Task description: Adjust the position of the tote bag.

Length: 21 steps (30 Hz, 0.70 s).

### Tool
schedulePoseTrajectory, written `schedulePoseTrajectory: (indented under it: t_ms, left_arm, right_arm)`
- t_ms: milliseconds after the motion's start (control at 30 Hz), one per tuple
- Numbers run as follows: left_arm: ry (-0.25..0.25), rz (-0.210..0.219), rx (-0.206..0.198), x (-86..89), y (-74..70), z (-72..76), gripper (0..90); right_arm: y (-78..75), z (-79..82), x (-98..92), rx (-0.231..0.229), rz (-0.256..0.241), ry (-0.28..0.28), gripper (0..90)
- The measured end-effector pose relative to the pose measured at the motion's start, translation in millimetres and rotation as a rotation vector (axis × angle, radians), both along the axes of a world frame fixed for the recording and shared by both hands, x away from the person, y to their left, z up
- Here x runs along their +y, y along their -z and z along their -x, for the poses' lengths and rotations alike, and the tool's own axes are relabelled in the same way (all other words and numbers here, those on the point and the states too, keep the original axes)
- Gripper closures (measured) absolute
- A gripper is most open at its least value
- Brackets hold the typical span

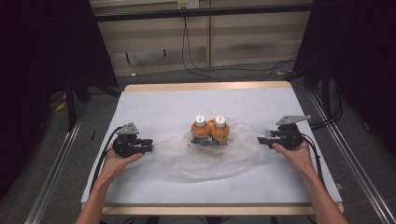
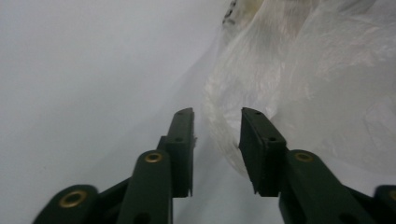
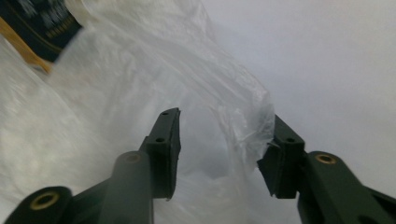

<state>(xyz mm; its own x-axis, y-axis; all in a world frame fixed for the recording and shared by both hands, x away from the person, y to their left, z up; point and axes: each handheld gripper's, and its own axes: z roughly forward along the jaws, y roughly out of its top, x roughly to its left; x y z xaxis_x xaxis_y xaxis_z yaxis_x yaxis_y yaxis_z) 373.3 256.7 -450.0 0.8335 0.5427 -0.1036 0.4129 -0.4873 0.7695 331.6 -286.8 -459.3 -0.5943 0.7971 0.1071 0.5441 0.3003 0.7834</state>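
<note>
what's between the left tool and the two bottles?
Only the clear plastic bag: in the high view its crumpled film spreads from the left tool across the white table cover to the two orange bottles.

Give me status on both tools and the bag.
Left tool open, bag edge between its jaws. Right tool open, bag edge draped over one jaw. Two bottles upright mid-bag. Nothing in the way.

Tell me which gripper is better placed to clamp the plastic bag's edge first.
Right, probably. The right gripper stands open with a fold of the clear plastic bag already between its jaws. The left gripper is open too, but the bag's edge looks to lie just beyond its tips.
</note>
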Motion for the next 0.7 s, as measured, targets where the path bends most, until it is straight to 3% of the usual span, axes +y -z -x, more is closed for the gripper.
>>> schedulePoseTrajectory:
  t_ms: [133,200,300,333,567,700]
  left_arm:
    - [-0.021,0.084,-0.019,6.2,-10.5,2.3,55.2]
    - [-0.028,0.101,-0.036,10.1,-15.9,3.1,51.8]
    - [-0.033,0.16,-0.054,15.1,-23.3,4.8,47.9]
    - [-0.034,0.183,-0.056,16.5,-25.6,6.0,47.6]
    - [-0.068,0.235,-0.096,26.3,-40.6,10.1,44.9]
    - [-0.066,0.243,-0.106,21.2,-45.0,9.6,52.4]
  right_arm:
    - [-12.4,4.3,-2.2,-0.04,-0.041,0.014,39.7]
    - [-17.7,6.5,-3.5,-0.058,-0.053,0.021,34.7]
    - [-25.7,9.7,-7.0,-0.083,-0.067,0.028,31.2]
    - [-28.3,10.7,-8.0,-0.093,-0.076,0.033,31.1]
    - [-38.5,13.1,0.3,-0.116,-0.091,0.011,34.3]
    - [-41.0,12.4,11.0,-0.117,-0.086,-0.021,41.8]
